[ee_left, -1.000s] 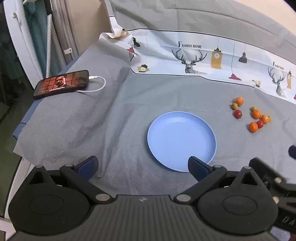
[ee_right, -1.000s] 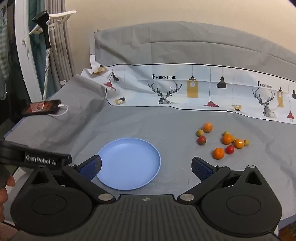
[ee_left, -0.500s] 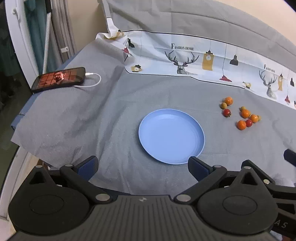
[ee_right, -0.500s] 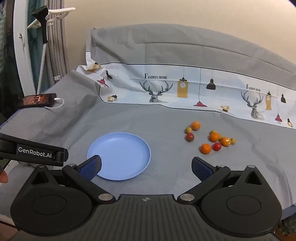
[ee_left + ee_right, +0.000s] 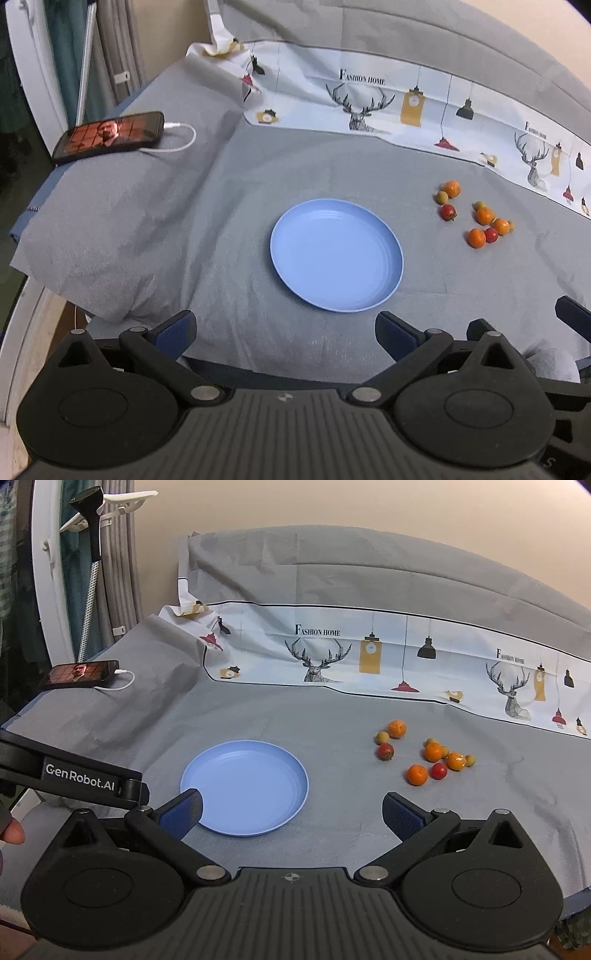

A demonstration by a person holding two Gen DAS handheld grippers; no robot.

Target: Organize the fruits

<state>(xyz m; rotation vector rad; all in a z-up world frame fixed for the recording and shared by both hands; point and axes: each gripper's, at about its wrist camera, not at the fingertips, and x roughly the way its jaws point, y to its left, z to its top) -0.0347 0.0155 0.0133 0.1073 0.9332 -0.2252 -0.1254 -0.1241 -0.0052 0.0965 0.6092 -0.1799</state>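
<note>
A light blue plate [image 5: 295,258] [image 5: 295,771] lies bare on the grey cloth in the middle of the table. To its right sits a cluster of several small fruits [image 5: 476,216] [image 5: 424,755]: orange, red and yellow-green ones. My left gripper [image 5: 284,332] stands open, hanging above the table's near edge in front of the plate. My right gripper [image 5: 291,812] is open too, just short of the plate's near rim. Neither holds anything. The left gripper's body [image 5: 74,775] shows at the left of the right wrist view.
A phone [image 5: 109,134] [image 5: 83,674] with a lit screen and a white cable lies at the far left. A printed deer cloth [image 5: 406,110] [image 5: 369,653] runs along the back. A fingertip [image 5: 11,836] shows at the left edge. Curtains and a white frame stand left.
Both grippers have drawn back and risen, so the plate and fruits look smaller and farther off. The table's near edge has come into the left wrist view. Both stay open.
</note>
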